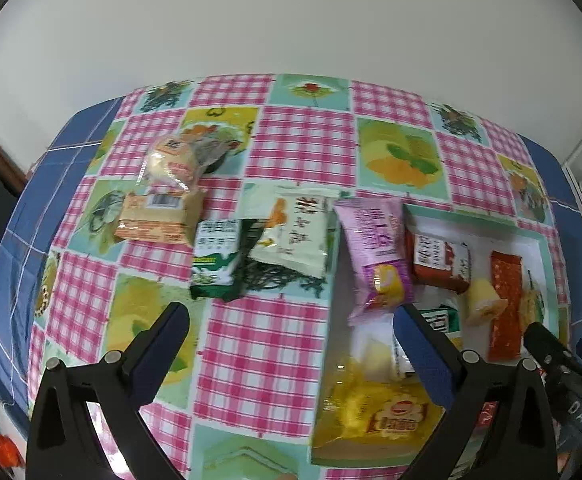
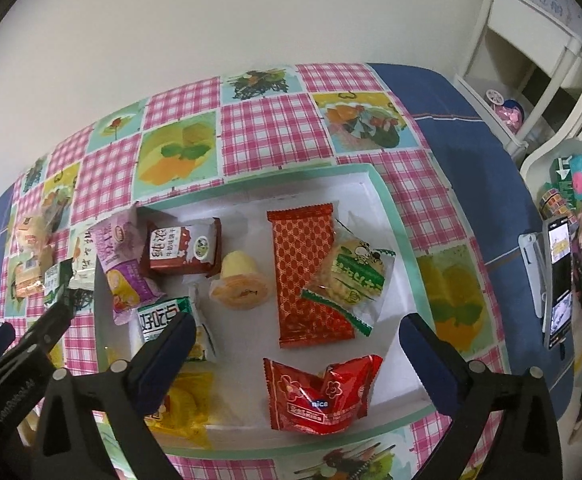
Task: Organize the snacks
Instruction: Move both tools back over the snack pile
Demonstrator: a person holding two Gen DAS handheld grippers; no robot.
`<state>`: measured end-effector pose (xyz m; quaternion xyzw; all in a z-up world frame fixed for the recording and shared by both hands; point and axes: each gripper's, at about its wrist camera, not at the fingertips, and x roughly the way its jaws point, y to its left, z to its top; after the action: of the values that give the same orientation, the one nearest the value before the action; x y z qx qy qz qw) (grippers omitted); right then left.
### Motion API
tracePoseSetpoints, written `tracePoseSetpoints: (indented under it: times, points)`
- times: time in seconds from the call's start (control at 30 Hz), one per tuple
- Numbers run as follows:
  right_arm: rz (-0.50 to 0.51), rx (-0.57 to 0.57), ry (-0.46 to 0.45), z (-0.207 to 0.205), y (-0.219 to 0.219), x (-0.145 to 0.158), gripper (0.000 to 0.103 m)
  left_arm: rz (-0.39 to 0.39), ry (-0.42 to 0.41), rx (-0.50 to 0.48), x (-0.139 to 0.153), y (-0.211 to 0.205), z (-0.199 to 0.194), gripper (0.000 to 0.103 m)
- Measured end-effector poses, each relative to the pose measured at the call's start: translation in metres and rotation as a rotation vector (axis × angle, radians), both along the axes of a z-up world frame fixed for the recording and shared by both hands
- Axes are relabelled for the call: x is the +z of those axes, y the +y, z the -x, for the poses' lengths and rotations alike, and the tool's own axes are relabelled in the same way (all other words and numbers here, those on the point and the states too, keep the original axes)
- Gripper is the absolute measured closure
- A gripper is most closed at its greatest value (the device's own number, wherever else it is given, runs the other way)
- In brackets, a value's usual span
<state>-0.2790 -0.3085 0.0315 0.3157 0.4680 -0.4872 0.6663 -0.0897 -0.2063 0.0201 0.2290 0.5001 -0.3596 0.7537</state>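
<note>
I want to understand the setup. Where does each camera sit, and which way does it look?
Left wrist: on the left gripper, looking steeply down at loose snacks on the tablecloth; its open fingers show.
Right wrist: on the right gripper, looking steeply down into the white tray; its open fingers show.
Shared: the tray, the purple packet.

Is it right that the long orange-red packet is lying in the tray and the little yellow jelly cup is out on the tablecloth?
Not quite. The jelly cup sits inside the tray too, just left of the long orange-red packet, not on the tablecloth. The right wrist view shows it.
</note>
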Motion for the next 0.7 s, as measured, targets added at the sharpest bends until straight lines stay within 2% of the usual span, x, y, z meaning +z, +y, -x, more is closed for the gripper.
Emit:
tracePoseSetpoints:
  times: [0.1,0.53,0.7]
  points:
    - [0.004,0.011,-0.014,-0.005,0.002,0.003,0.000,-0.003,-0.012,0.018,0.000,0.007,-0.008,0.001]
    - [0.016,0.103,-0.021,-0.054,0.025,0.005,0.000,0.021,0.026,0.164,0.007,0.046,-0.063,0.001]
    - [0.009,0.156,-0.017,-0.080,0.036,0.000,0.000,0.012,-0.004,0.196,0.008,0.059,-0.082,0.001]
